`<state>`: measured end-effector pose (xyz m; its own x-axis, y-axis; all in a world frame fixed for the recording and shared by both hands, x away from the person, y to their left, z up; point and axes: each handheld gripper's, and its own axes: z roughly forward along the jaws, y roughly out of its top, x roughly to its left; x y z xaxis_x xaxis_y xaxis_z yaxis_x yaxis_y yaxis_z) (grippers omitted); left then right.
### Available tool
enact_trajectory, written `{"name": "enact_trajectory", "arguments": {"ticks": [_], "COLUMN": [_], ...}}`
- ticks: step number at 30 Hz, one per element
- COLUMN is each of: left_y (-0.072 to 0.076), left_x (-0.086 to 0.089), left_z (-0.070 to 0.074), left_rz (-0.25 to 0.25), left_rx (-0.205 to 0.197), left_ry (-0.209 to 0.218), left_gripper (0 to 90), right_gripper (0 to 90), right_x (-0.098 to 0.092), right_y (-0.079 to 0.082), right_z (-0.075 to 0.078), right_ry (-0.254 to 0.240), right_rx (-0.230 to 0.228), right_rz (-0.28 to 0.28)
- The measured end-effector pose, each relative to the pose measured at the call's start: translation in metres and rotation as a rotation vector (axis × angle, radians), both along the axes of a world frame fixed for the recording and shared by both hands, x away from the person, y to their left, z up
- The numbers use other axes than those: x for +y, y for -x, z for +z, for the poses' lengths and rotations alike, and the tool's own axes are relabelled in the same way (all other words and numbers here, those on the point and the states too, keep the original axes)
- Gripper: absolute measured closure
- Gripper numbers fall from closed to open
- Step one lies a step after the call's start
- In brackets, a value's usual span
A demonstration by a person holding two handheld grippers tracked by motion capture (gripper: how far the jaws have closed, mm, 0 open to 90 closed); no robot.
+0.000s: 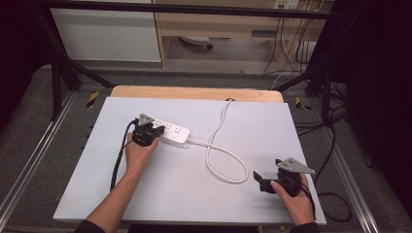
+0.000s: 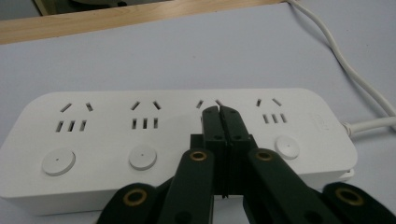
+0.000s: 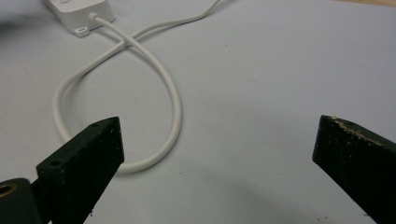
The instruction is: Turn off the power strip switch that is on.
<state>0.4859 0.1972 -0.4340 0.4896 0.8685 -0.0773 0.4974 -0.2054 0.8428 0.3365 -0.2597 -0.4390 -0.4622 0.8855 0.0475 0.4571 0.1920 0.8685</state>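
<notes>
Power strip [image 2: 177,140], judged rigid, light and slick, lies mid-table under the together-pressed tips of the left gripper [image 2: 219,110] and is best clasped across its narrow sides, while the right gripper [image 3: 219,140] is held agape.

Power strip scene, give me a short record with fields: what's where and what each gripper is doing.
power strip: white, four socket groups, each with a round button, lying flat on the grey mat
cord: white, loops once on the mat
left gripper: jaws shut, tips over the strip's third socket group
right gripper: jaws open, nothing between them, off to the right of the cord loop
</notes>
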Motion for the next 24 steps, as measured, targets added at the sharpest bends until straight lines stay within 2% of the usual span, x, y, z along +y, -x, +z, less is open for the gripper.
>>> {"name": "enact_trajectory", "arguments": {"ticks": [24], "left_y": [-0.0014], "left_x": [-0.0007], "left_z": [-0.0029], "left_rz": [0.000], "left_rx": [0.002], "left_ry": [-0.017], "left_gripper": [90.0], "right_gripper": [2.4], "right_x": [-0.0011], "right_y": [0.0000], "right_z": [-0.0001], "right_ry": [0.003], "right_rx": [0.002], "right_rz": [0.003]}}
